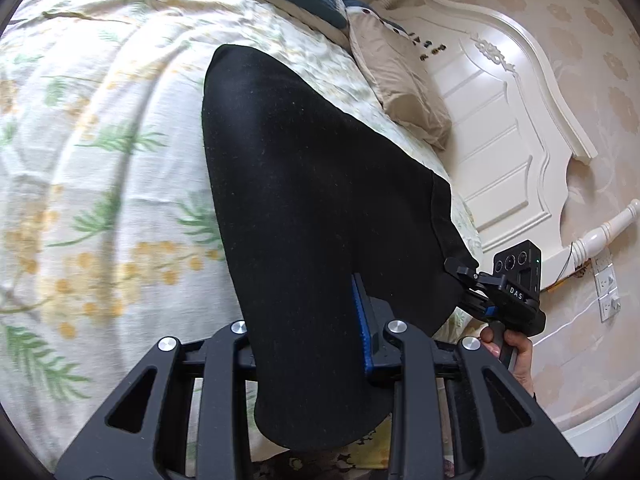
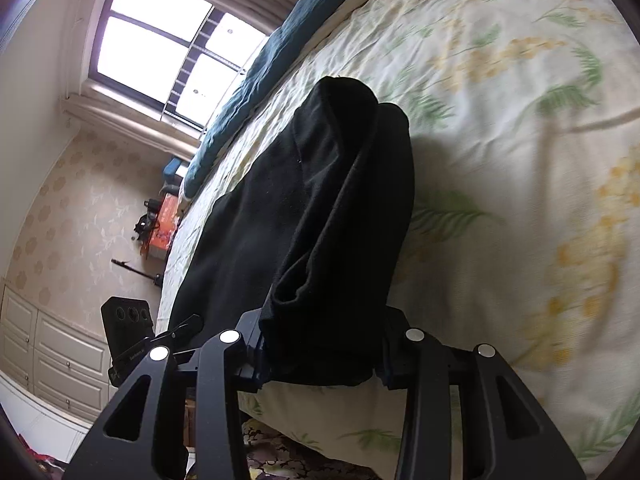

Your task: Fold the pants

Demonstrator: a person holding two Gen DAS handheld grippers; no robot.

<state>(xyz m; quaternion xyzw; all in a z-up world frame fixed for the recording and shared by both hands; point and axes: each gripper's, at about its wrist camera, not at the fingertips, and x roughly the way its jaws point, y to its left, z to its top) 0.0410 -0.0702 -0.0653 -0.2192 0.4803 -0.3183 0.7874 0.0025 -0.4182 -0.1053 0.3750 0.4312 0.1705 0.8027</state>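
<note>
Black pants (image 1: pixel 304 184) lie stretched over a bed with a floral cover (image 1: pixel 100 160). My left gripper (image 1: pixel 316 344) is shut on one near end of the pants; the cloth drapes over its fingers and hides the tips. My right gripper (image 1: pixel 468 276) shows at the right in the left wrist view, clamped on the other corner of the same near edge. In the right wrist view the right gripper (image 2: pixel 324 348) is shut on bunched black pants (image 2: pixel 320 208), which run away across the bed. The left gripper's body (image 2: pixel 132 332) shows at the left there.
A white headboard (image 1: pixel 508 120) and a tan pillow (image 1: pixel 400 84) stand to the right in the left wrist view. A blue quilt (image 2: pixel 256 88) lies along the far side of the bed (image 2: pixel 520 160). A window (image 2: pixel 168 52), white drawers (image 2: pixel 60 356) and an orange box (image 2: pixel 164 224) are beyond it.
</note>
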